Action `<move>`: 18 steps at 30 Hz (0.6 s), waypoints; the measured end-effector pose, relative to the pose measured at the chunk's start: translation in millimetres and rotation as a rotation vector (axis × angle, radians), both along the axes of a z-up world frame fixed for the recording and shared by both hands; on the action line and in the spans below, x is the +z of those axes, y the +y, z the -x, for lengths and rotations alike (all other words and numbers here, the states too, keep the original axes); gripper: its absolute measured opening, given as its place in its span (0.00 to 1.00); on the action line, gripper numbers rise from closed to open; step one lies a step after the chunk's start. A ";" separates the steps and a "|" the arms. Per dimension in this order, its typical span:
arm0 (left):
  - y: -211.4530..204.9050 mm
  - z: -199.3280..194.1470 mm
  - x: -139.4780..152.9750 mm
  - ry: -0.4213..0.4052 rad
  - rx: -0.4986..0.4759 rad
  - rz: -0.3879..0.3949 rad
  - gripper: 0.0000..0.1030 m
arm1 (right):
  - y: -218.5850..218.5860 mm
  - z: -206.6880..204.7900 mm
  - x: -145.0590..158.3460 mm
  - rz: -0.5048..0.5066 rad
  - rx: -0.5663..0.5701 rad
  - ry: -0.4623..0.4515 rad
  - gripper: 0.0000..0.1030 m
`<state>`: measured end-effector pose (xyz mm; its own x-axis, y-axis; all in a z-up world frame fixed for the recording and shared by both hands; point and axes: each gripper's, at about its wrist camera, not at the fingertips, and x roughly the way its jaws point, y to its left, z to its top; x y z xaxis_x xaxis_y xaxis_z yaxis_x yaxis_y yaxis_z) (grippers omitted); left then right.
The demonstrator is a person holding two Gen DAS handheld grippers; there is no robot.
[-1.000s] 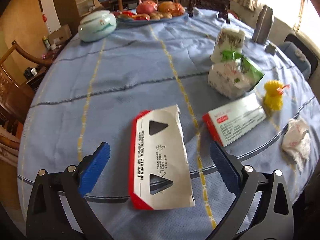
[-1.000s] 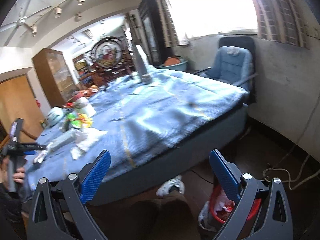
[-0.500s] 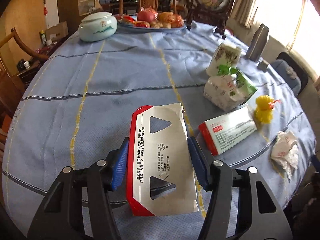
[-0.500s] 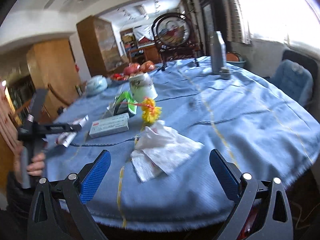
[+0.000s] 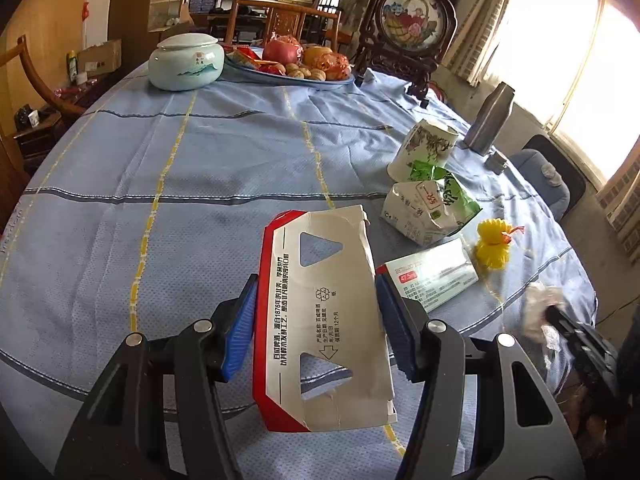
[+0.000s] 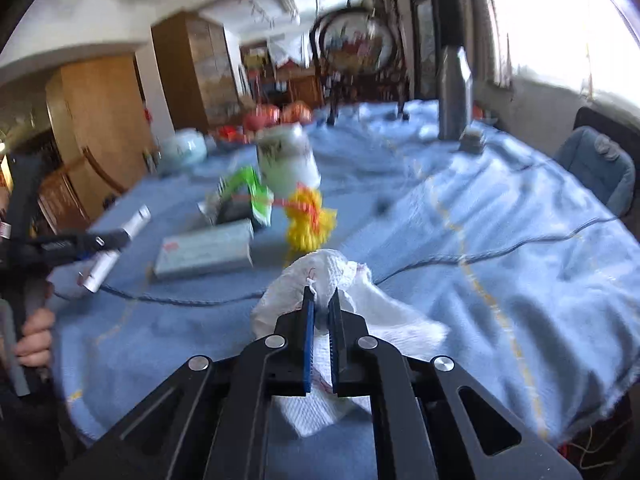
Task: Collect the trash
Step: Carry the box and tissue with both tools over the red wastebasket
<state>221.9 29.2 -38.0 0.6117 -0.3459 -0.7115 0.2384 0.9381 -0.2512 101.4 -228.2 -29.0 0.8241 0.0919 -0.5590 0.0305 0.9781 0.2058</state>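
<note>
The left tool (image 5: 316, 320) is clamped across the sides of the flattened red-and-white cardboard carton (image 5: 320, 312), lifted just over the blue cloth-covered desk (image 5: 160, 160). Its thin walls could buckle and slip free if tilted. The right tool (image 6: 322, 312) is pinched together on the crumpled white paper towel (image 6: 320, 272) at the desk's near edge; only a fold is caught, so loose layers might tear or drop. Beyond lie a white medicine box (image 5: 434, 274) and yellow pompom (image 5: 492, 244).
</note>
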 end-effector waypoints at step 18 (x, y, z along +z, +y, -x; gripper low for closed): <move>-110.6 70.6 38.3 -0.130 -0.265 0.005 0.56 | -100.9 140.0 40.0 -0.082 -0.282 -0.233 0.07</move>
